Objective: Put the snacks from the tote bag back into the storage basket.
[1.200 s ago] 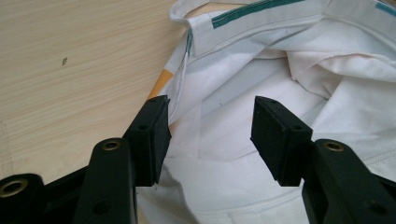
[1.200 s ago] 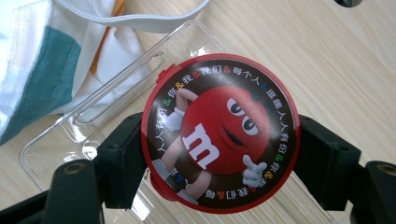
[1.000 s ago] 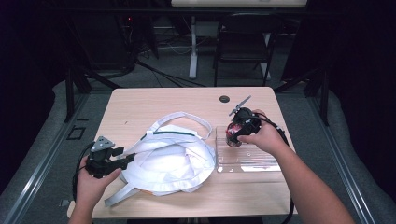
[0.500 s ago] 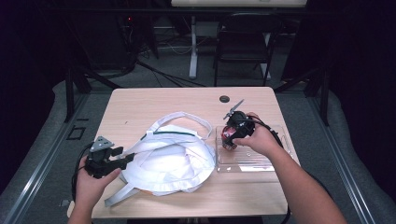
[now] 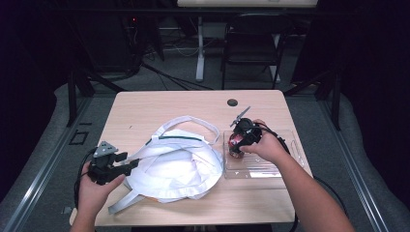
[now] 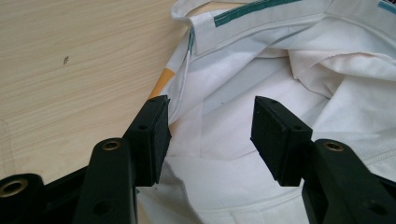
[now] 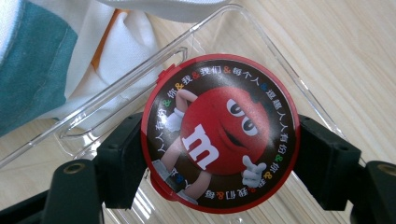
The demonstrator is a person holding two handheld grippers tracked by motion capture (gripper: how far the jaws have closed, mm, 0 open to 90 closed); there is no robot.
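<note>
Right tool (image 7: 219,154) moved left, round red candy tin (image 7: 219,133)

There was one white cloth bag (image 5: 179,164) on the counter (image 5: 159,108), one clear plastic tray (image 5: 263,166), and one round red candy tin (image 7: 219,133). Two tools were counted, the left tool (image 5: 128,164) and the right tool (image 5: 235,145). One chair (image 5: 254,46) stood behind.

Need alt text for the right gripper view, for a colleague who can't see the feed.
The right gripper has its two black jaws closed on a round red candy tin with a red cartoon character on the lid, above a clear plastic tray on the wooden table. A white cloth bag with a teal stripe lies at upper left.
</note>
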